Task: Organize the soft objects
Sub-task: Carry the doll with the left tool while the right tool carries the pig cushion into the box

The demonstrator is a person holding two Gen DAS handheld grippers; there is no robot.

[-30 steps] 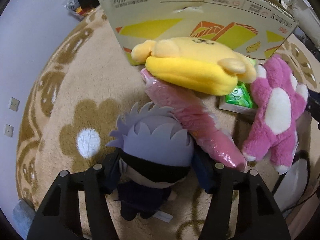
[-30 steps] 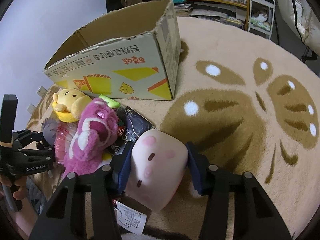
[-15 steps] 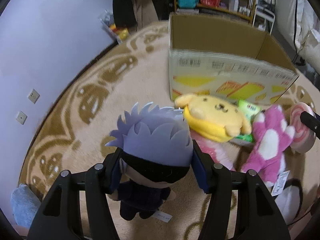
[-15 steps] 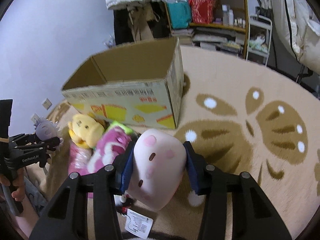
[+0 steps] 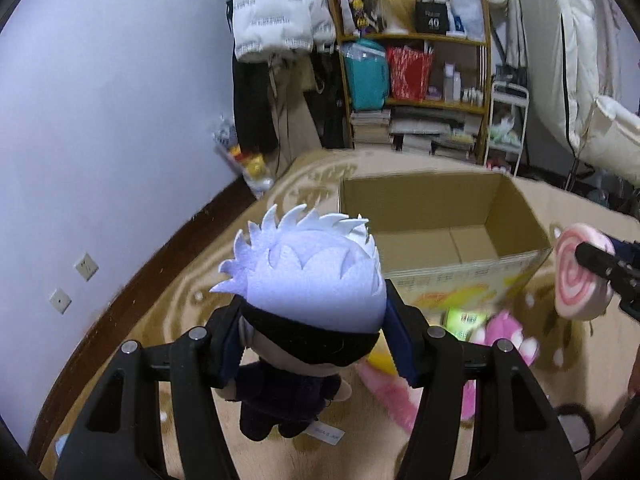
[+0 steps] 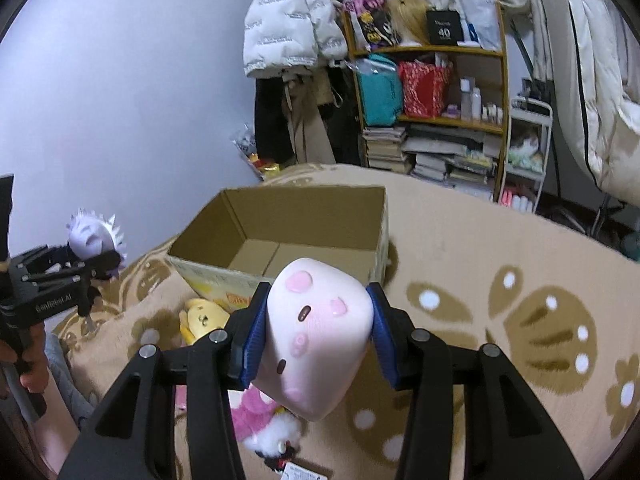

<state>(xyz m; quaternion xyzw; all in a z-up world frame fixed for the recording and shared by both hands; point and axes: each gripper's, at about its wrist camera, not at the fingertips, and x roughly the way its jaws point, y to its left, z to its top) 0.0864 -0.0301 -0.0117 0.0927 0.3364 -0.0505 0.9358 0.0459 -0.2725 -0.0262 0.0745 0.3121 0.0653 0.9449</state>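
Soft objects: two are held off the floor, a white-haired doll (image 5: 312,280) and a pale pink cushion (image 6: 316,340); more plush lies on the rug (image 6: 460,240) below.
Handling: both look light, stuffed and squashy; they should give under pressure and spring back, with no risk of breaking. Plush fabric ought to grip well on the pads.
Where to hold: across the widest stuffed part. The doll's head takes the grip while its dark body dangles; the cushion is taken across its middle.
Left tongs (image 5: 314,344): closed on the doll's head, a pad against each side, the doll hanging between and below the fingers.
Right tongs (image 6: 316,334): closed on the cushion, blue pads pressing its sides so it bulges past the tips.
Cardboard box (image 6: 304,220): open and looking empty, just beyond both tongs, on the rug.
Left on the rug: a yellow plush (image 6: 206,316) against the near wall of the box, a pink plush (image 6: 252,416) nearer still, under the right tongs.
Judgement: both toys look ready to be carried forward over the box's near rim.
Far side: a cluttered shelf (image 6: 432,92) and a hanging white jacket (image 6: 288,24).
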